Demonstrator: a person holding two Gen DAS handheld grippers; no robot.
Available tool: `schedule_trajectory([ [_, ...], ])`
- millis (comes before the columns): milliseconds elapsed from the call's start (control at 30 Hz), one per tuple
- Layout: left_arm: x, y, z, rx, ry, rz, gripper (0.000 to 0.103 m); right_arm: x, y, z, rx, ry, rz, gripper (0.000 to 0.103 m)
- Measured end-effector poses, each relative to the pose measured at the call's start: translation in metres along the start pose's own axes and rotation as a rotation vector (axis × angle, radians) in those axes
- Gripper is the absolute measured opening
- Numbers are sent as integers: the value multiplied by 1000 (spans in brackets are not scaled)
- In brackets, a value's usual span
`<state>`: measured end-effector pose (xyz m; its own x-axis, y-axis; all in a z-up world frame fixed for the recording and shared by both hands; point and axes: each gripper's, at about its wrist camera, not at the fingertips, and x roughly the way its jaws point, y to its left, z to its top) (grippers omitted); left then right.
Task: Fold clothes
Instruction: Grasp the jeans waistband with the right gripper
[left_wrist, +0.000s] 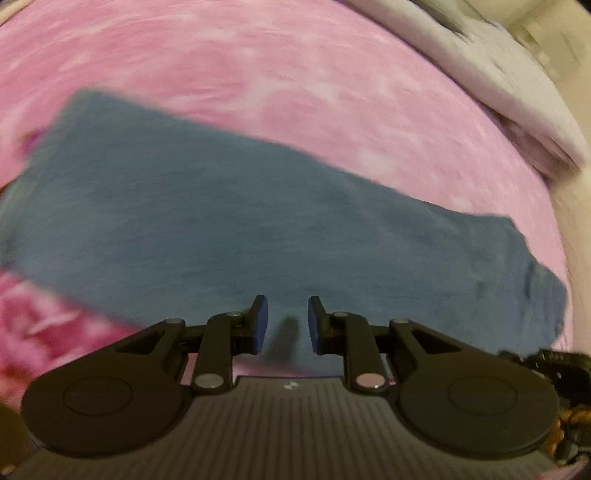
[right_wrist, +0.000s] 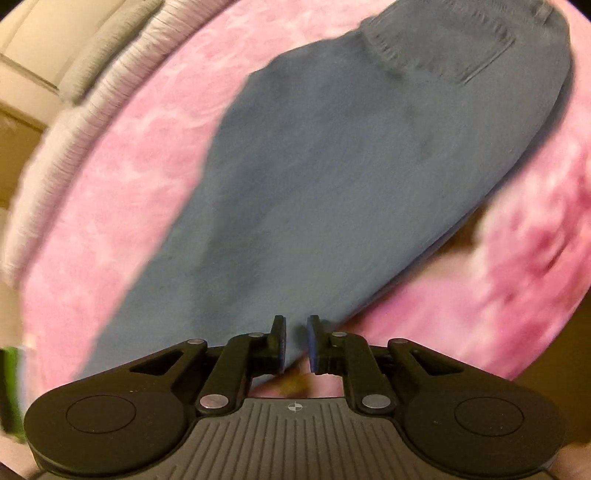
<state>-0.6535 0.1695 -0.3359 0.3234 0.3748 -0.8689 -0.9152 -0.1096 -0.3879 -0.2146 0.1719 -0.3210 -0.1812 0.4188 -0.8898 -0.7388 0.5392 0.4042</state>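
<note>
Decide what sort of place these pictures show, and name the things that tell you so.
Probably a bedroom: blue jeans lie flat on a pink patterned bedspread, with a white quilt bunched along its far edge.

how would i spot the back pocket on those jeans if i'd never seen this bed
Start with the pink blanket covering the bed. The blue jeans lie flat across it. The pocket is the stitched patch at their far end, the only outlined panel on otherwise plain denim.
</note>
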Motion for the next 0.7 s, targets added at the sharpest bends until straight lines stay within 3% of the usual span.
schedule_trajectory([
  [133, 18, -69, -2, 136, 4, -38, 18, -18, -32, 32, -54, -76, 27, 13],
  [300, 63, -157, -23, 330, 64, -120, 22, -15, -64, 78, -252, -142, -45, 13],
  [400, 106, -195, -46, 494, 143, 56, 25, 8, -96, 98, -348, -92, -127, 10],
  [567, 90, -230, -18, 465, 151, -35, 24, -5, -120, 123, -266, -34, -35, 11],
  [700, 94, -261, 28, 453, 134, -155, 31, -18, -117, 143, -209, -102, 1, 16],
])
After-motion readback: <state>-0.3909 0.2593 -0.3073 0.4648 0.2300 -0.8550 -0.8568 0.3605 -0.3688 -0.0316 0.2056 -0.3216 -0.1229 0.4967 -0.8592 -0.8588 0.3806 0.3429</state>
